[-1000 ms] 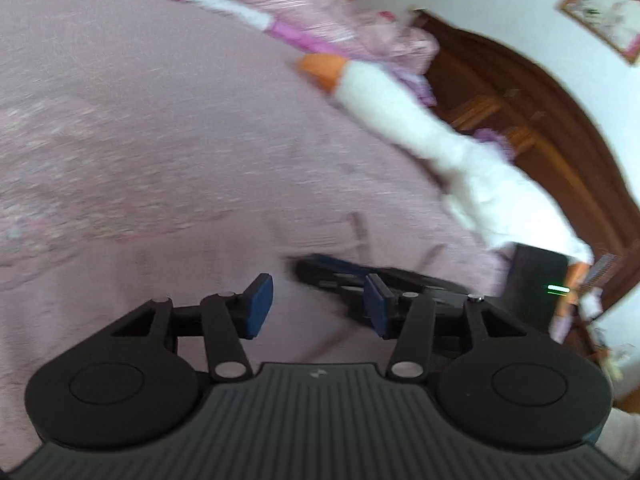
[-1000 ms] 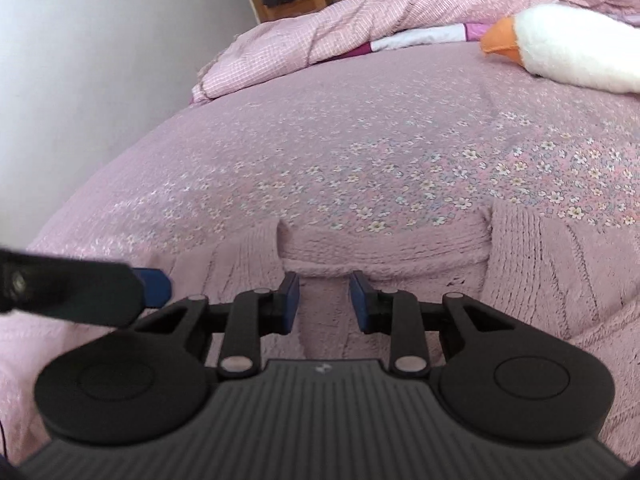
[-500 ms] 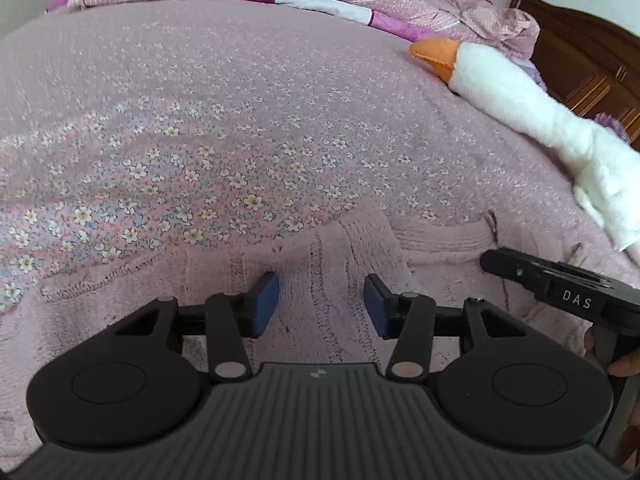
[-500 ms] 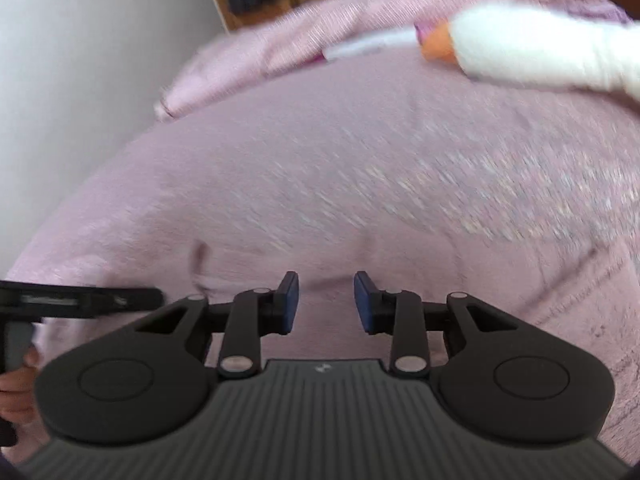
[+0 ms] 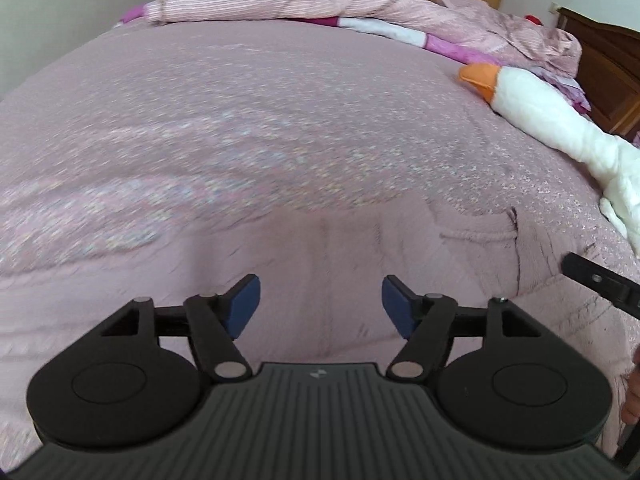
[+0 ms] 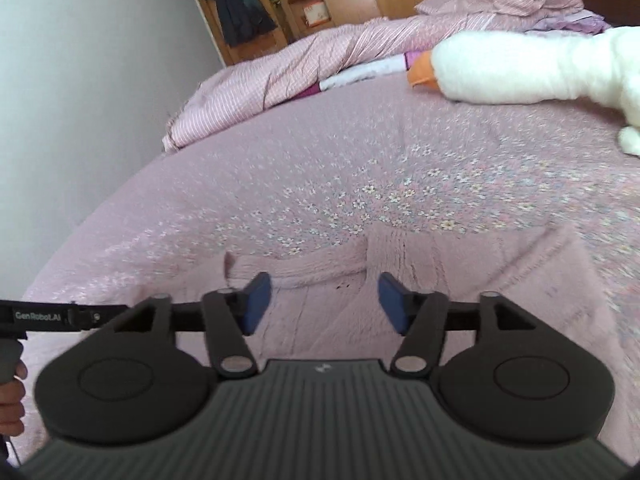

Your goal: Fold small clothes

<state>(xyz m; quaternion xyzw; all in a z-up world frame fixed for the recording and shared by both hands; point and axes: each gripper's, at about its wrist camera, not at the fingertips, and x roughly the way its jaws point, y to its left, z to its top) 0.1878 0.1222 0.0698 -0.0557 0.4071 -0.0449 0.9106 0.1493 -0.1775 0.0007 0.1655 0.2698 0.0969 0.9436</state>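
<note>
— On the floral pink bedspread [image 6: 360,168], item 1?
— Pink knitted sweater [image 6: 340,312], spread flat at the near edge.
— Item 2?
— Left gripper [image 5: 321,306] and right gripper [image 6: 324,302], side by side over the knit; both jaws have just been opening, now wide, nothing gripped.
— Beyond?
— White plush goose [image 5: 560,120], crumpled quilt [image 6: 280,72].

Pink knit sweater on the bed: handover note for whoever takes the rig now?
Left tool: open, jaws just widened, nothing between them.
Right tool: open, jaws just widened, empty.
Pink knit sweater lies on the floral bedspread in front of both tools, neckline toward the pillows. White goose plush lies beyond it, apart.
Done: how far the folding has got cannot be told.
Left: grip an edge and fold.
</note>
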